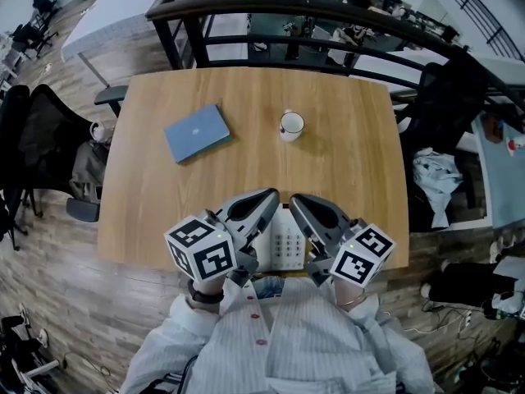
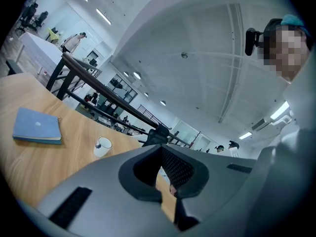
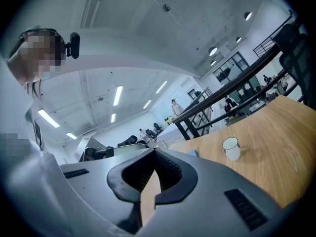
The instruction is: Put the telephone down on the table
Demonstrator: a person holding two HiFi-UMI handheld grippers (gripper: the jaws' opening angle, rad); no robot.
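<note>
The telephone (image 1: 283,241), white with a grid of keys, is at the table's near edge, right in front of the person. Both grippers hover over its sides and hide its edges. The left gripper (image 1: 271,194) (image 2: 160,149) is shut, jaws tip to tip with nothing between them. Beside it, the right gripper (image 1: 295,199) (image 3: 154,152) is shut as well and empty. Both point away from the person across the wooden table (image 1: 353,171), their tips close together. Neither gripper view shows the telephone.
A blue notebook (image 1: 197,132) (image 2: 37,125) lies at the left of the table's middle. A white mug (image 1: 291,125) (image 2: 102,145) (image 3: 231,148) stands near the centre. A dark railing (image 1: 271,11) runs behind the far edge; black chairs (image 1: 41,150) flank the table.
</note>
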